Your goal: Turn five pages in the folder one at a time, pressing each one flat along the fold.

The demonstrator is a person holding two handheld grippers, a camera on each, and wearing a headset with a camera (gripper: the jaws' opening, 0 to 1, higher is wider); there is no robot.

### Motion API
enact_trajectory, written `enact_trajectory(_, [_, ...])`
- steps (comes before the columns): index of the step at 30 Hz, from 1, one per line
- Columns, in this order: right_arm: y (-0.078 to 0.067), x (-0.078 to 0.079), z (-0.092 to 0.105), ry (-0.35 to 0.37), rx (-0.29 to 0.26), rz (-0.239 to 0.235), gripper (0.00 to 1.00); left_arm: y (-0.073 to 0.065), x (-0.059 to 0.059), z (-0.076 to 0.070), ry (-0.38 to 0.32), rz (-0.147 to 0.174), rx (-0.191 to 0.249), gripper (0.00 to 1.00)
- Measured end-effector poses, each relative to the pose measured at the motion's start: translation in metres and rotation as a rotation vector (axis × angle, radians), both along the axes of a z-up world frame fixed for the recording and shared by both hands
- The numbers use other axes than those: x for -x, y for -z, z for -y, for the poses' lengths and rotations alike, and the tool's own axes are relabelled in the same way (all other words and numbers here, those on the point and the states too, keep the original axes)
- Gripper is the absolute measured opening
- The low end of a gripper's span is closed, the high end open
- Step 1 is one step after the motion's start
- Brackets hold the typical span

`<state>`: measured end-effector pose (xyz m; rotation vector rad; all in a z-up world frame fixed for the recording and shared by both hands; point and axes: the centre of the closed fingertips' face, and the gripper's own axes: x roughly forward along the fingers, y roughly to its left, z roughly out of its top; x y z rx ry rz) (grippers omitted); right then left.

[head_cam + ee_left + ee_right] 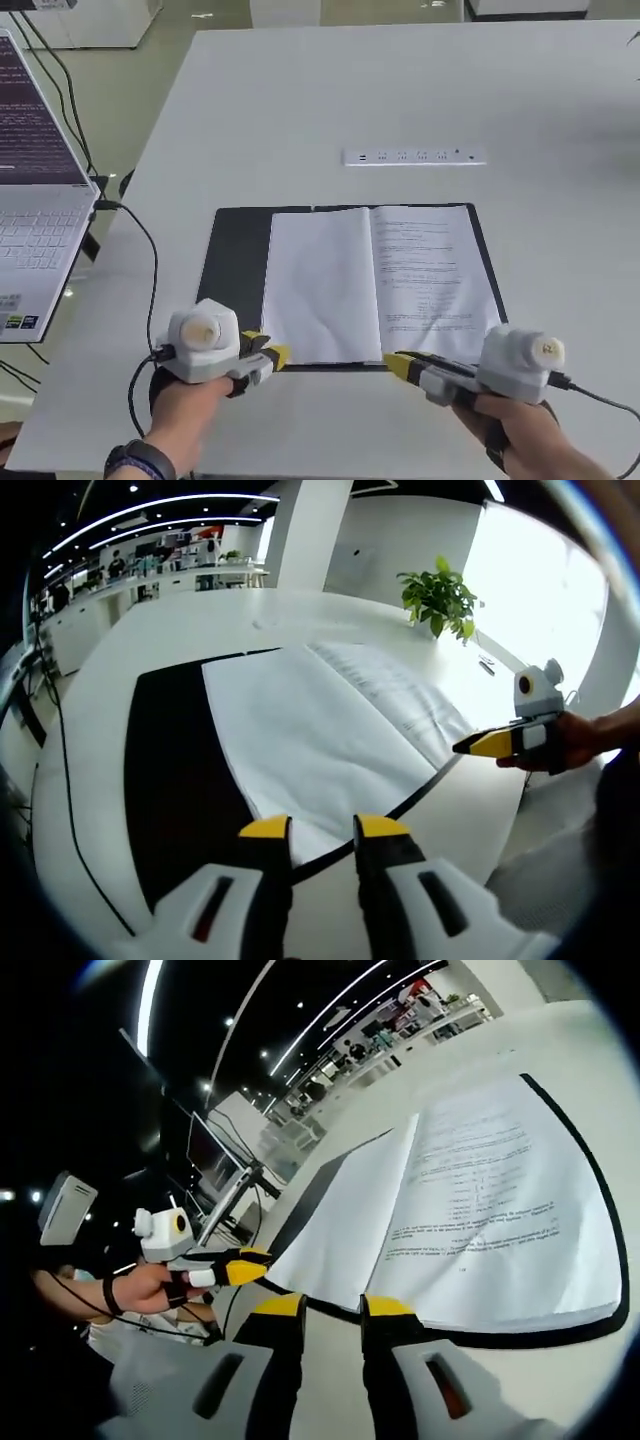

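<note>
A black folder [240, 260] lies open on the white table, with a blank white page [315, 280] on its left and a printed page [425, 265] on its right. My left gripper [268, 355] hovers just off the folder's near edge below the blank page [310, 740]. Its jaws [322, 830] are a little open with nothing between them. My right gripper [393, 364] is at the near edge under the printed page [500, 1210], close to the fold. Its jaws [333, 1308] also stand slightly open and hold nothing. Each gripper view shows the other gripper to the side.
A white power strip [414, 157] lies beyond the folder. An open laptop [30, 200] sits at the left table edge, and a black cable [150, 260] runs from it past the folder's left side. A potted plant [440, 598] stands far off.
</note>
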<state>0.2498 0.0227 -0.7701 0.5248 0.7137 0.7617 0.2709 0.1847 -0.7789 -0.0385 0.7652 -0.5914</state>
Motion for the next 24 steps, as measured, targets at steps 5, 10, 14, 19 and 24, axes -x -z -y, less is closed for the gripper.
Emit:
enact_trajectory(5, [0.001, -0.007, 0.024, 0.009, 0.090, 0.028, 0.28, -0.014, -0.002, 0.002, 0.001, 0.030, -0.004, 0.26])
enact_trajectory(10, [-0.009, -0.012, 0.047, 0.024, 0.137, 0.070, 0.33, -0.023, 0.000, 0.003, 0.017, 0.052, -0.015, 0.29])
enact_trajectory(14, [-0.017, -0.018, 0.069, 0.052, 0.167, 0.108, 0.37, -0.033, 0.003, 0.001, 0.004, 0.067, -0.011, 0.30])
enact_trajectory(19, [-0.029, -0.018, 0.089, 0.074, 0.194, 0.149, 0.43, -0.043, 0.008, -0.001, -0.005, 0.087, -0.015, 0.35])
enact_trajectory(24, [-0.038, -0.015, 0.103, 0.075, 0.248, 0.186, 0.49, -0.055, 0.011, -0.005, -0.022, 0.111, -0.016, 0.40])
